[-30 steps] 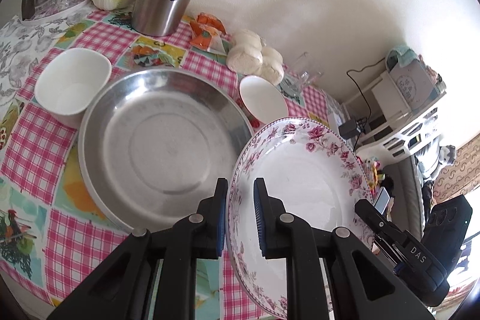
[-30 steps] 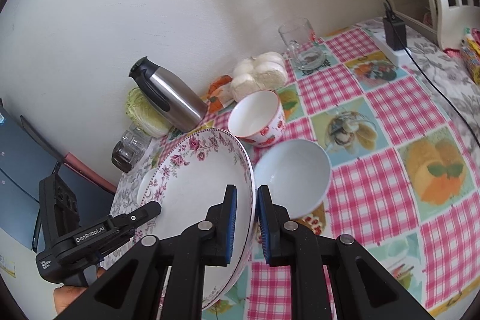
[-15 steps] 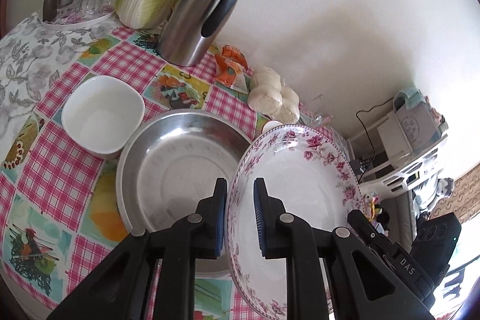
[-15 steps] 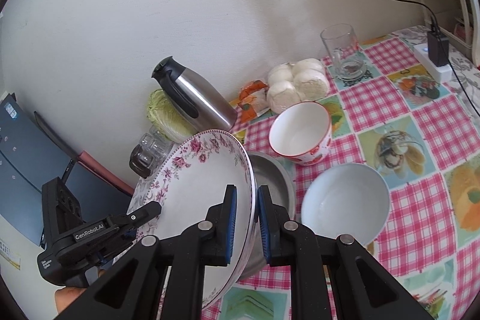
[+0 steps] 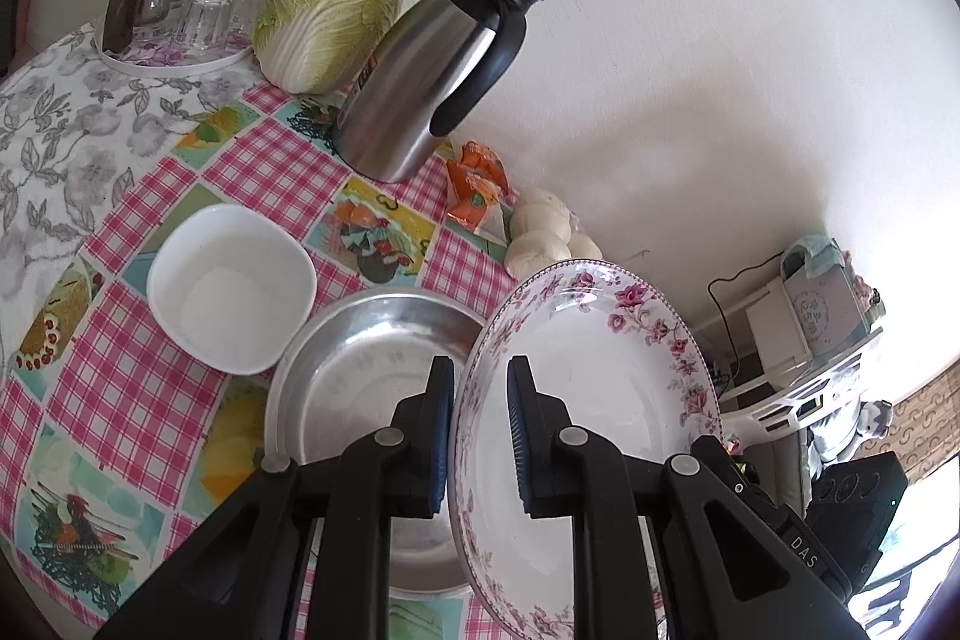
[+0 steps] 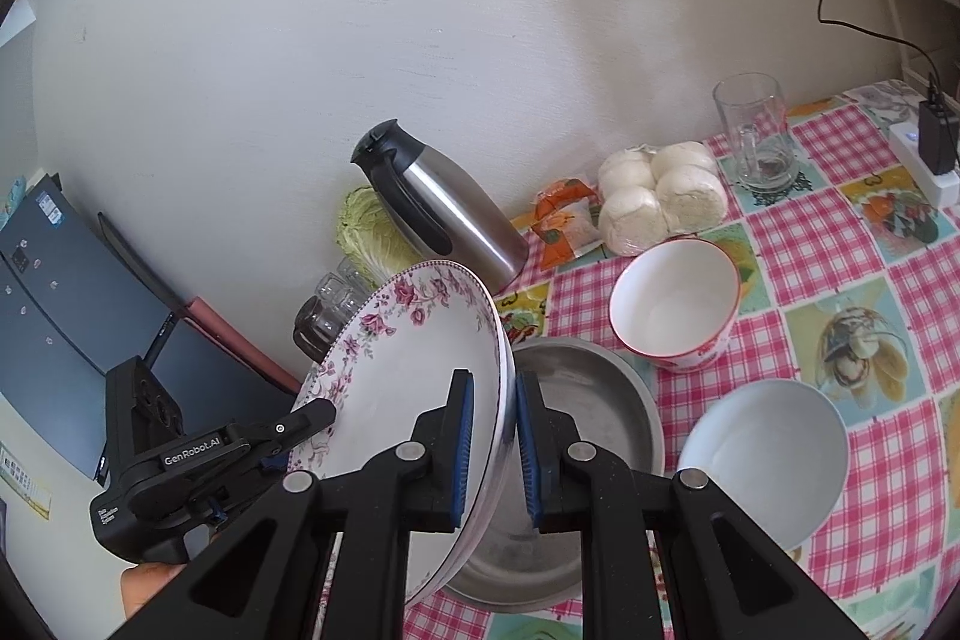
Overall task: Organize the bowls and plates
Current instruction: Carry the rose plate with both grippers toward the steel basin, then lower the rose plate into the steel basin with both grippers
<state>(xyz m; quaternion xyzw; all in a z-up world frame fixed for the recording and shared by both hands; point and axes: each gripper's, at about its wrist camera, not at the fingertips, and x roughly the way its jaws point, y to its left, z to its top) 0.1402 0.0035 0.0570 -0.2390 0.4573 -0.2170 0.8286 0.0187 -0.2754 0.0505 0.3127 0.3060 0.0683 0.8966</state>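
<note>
Left wrist: steel basin and square white bowl both empty on tabletop. Left hand-held gripper clamped on floral plate rim, plate tilted above basin.

Right wrist: red-rimmed bowl and white bowl empty. Right hand-held gripper clamped on opposite rim, angled down.

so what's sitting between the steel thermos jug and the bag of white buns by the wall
An orange snack packet lies between the thermos jug and the buns, against the wall. Both wrist views show it, the left more clearly.
</note>
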